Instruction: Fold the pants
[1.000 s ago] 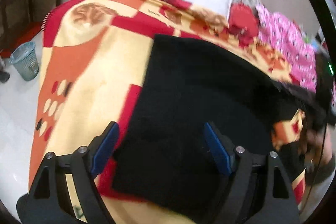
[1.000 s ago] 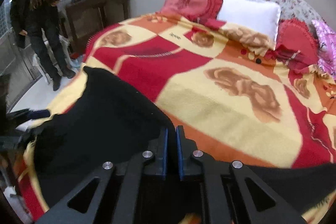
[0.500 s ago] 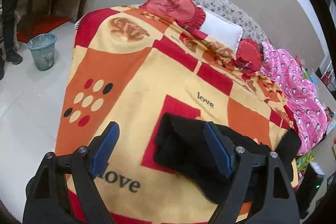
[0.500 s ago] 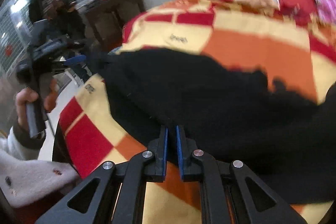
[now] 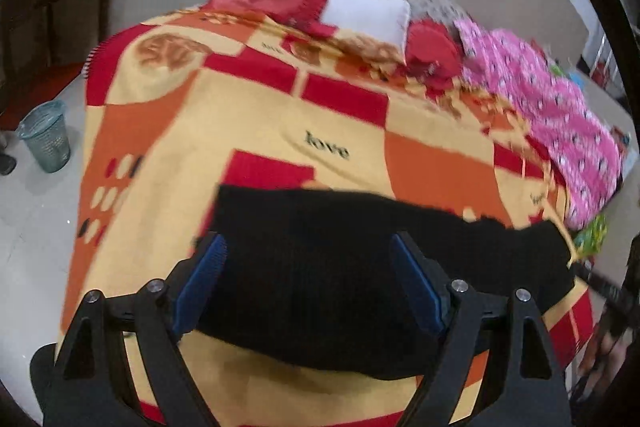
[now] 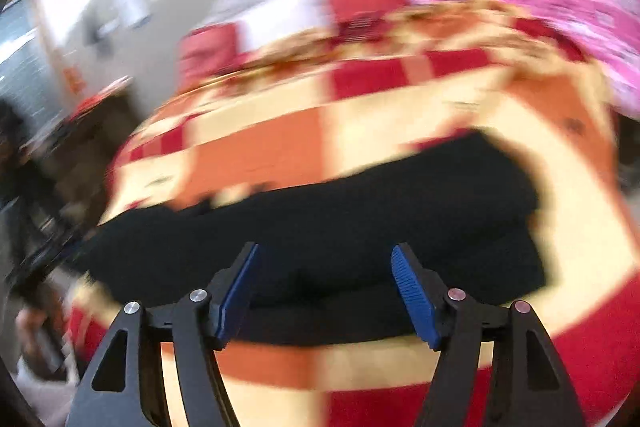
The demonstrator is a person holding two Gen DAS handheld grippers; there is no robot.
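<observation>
The black pants [image 5: 360, 255] lie folded in a wide band across the near end of the bed, on a red, orange and cream blanket [image 5: 240, 115]. My left gripper [image 5: 308, 247] is open and empty, hovering over the pants' left part. In the right wrist view the pants [image 6: 340, 219] show as the same dark band, blurred by motion. My right gripper [image 6: 324, 259] is open and empty just above their near edge.
Red and white pillows [image 5: 320, 3] and a pink quilt [image 5: 552, 107] lie at the bed's far and right sides. A teal waste basket [image 5: 44, 135] stands on the floor to the left. A dark wooden table [image 5: 48, 11] stands behind it.
My right gripper was shut on the pants and has opened and let them go. The pants now lie flat in a folded band. Both cameras have swung, the right one fast.
</observation>
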